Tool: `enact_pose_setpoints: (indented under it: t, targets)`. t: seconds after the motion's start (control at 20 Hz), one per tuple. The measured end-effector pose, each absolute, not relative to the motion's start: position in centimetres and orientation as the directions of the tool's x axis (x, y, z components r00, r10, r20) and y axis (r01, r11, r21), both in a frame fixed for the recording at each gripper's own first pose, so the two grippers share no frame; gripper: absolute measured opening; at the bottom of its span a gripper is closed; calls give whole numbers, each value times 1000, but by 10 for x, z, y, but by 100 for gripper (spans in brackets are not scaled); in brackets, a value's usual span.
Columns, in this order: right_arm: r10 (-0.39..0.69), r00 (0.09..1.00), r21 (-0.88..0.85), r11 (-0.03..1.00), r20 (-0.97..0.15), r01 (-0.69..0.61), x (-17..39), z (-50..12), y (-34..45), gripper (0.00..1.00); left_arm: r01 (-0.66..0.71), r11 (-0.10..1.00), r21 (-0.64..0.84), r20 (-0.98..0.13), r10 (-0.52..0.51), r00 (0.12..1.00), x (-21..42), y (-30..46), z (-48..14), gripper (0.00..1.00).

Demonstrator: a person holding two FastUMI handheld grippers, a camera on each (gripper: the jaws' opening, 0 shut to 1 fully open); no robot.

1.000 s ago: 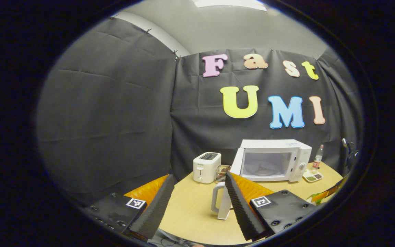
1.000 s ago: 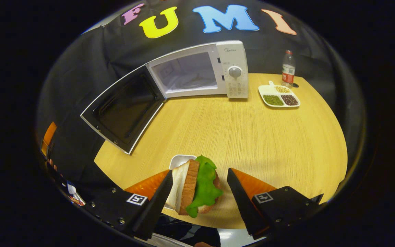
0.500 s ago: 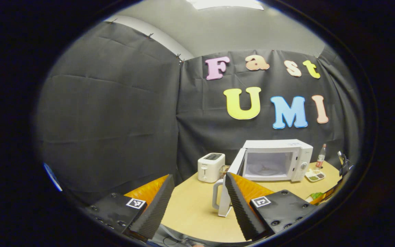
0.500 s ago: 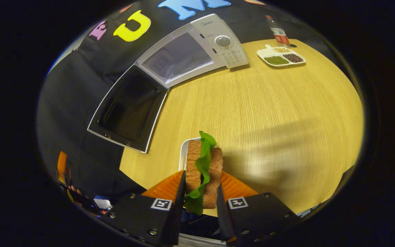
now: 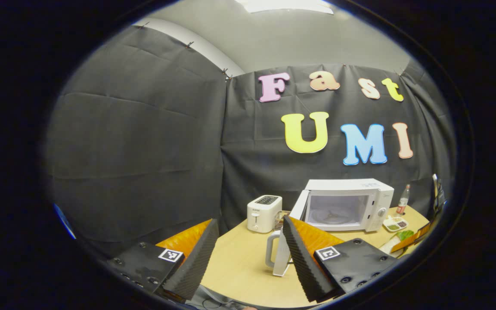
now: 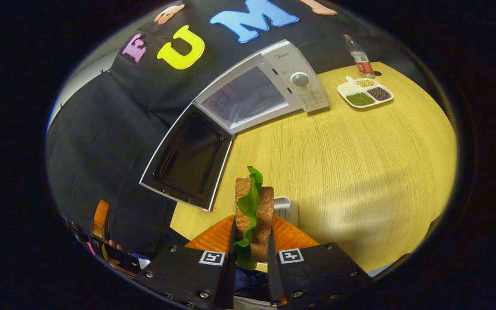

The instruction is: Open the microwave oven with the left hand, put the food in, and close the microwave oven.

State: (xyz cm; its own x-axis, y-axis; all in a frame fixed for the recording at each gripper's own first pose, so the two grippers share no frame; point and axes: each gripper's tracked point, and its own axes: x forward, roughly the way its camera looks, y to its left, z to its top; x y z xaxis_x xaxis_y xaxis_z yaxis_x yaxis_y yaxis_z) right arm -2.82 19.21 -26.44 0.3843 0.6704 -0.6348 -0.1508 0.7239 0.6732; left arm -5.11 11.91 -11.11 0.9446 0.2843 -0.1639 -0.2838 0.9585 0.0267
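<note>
The white microwave (image 5: 347,204) (image 6: 269,86) stands at the back of the table with its door (image 6: 190,157) swung wide open and the cavity bare. A sandwich (image 6: 254,211) of toast and green lettuce stands on edge, with my right gripper (image 6: 252,221) shut on it just above a small white plate (image 6: 286,209). My left gripper (image 5: 250,221) is open and holds nothing; it hovers at the table's near left. The door's edge and handle (image 5: 272,255) lie just past its right finger.
A white toaster (image 5: 264,213) sits left of the microwave. A divided dish of beans (image 6: 364,91) and a bottle (image 6: 360,60) stand to the microwave's right. Bare wooden table (image 6: 351,163) spreads between the sandwich and the microwave. A hand (image 6: 114,249) shows at lower left.
My right gripper went from open around the sandwich to shut on it and raised it off the white plate. The left gripper barely shifted and stays open.
</note>
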Motion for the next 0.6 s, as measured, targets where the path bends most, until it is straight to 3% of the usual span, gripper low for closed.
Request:
enact_pose_setpoints:
  t: [0.25, 0.6]
  targets:
    - [643, 505, 671, 725, -576, -158, 23, -237, 222, 31, -248, 968, 30, -152, 249, 956, -27, 132, -109, 98]
    - [604, 577, 653, 741, -550, -154, 77, -236, 270, 31, -228, 973, 25, -161, 229, 960, 11, 170, -116, 98]
